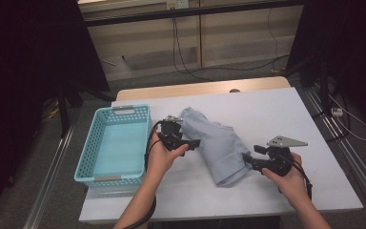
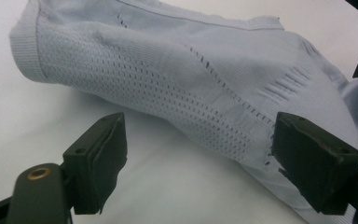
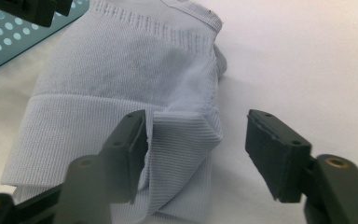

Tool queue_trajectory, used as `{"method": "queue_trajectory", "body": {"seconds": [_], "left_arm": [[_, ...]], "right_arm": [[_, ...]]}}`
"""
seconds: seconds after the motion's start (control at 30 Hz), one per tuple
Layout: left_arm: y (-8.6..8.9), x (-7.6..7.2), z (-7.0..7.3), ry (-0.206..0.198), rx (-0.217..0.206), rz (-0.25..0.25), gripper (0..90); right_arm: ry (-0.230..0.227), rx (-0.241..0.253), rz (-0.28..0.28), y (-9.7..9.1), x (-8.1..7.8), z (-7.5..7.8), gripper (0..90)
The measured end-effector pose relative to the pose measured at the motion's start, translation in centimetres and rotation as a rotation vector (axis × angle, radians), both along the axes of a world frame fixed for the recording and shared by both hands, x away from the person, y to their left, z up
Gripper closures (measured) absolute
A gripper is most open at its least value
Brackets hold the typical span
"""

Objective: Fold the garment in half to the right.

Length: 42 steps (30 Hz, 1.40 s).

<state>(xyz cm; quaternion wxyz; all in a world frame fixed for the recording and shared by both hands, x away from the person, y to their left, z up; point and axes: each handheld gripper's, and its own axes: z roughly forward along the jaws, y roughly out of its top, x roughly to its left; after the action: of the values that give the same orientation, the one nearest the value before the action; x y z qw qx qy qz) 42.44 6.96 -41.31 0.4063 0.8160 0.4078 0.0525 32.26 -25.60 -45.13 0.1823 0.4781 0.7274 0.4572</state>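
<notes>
A folded pale blue knit garment (image 1: 217, 148) lies on the white table top (image 1: 276, 114). My left gripper (image 1: 195, 142) is at the garment's left side, jaws open, pointing at the fold. In the left gripper view the garment (image 2: 177, 79) lies just beyond and partly between the spread jaws of that gripper (image 2: 198, 154). My right gripper (image 1: 247, 160) sits at the garment's lower right corner. In the right gripper view its jaws (image 3: 196, 149) stand open, with the ribbed hem corner (image 3: 182, 140) between them, against the left pad and clear of the right one.
A turquoise plastic basket (image 1: 88, 157) stands empty at the table's left edge, close beside the left hand; its perforated wall (image 3: 9, 42) also appears in the right gripper view. Bare white table lies behind and to the right of the garment. Cables trail on the floor beyond.
</notes>
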Motion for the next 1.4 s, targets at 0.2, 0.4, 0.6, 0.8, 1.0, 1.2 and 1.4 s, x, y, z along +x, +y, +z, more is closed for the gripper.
{"method": "queue_trajectory", "body": {"seconds": [0.2, 0.4, 0.6, 0.8, 1.0, 1.2, 1.4], "left_arm": [[-0.4, -1.0, 0.0, -0.025, -0.014, -0.024, 18.4], [-0.6, -1.2, -0.3, -0.022, -0.002, -0.040, 18.7], [-0.4, -1.5, -0.8, -0.007, 0.001, -0.045, 18.8], [-0.8, -1.9, -0.9, -0.006, -0.005, -0.068, 19.0], [-0.9, -2.1, -1.0, -0.004, -0.007, -0.065, 18.6], [-0.7, -2.4, -0.7, -0.008, -0.012, -0.063, 18.1], [-0.7, -2.5, -0.7, -0.008, -0.011, -0.061, 17.3]], "right_arm": [[-0.027, -0.016, 0.004, 0.1, -0.1, 0.4, 45.3], [-0.072, -0.017, 0.023, 0.9, -0.1, 1.4, 63.7], [-0.040, -0.053, 0.049, 1.2, -0.1, 0.6, 78.2], [-0.002, -0.054, 0.030, -0.4, -1.0, 0.3, 89.7], [0.022, -0.056, 0.035, -1.0, -1.8, -0.3, 90.0], [0.034, -0.067, 0.035, -1.1, -1.9, -0.9, 86.2], [0.001, -0.070, -0.008, -2.5, -3.1, -0.5, 70.0]]}}
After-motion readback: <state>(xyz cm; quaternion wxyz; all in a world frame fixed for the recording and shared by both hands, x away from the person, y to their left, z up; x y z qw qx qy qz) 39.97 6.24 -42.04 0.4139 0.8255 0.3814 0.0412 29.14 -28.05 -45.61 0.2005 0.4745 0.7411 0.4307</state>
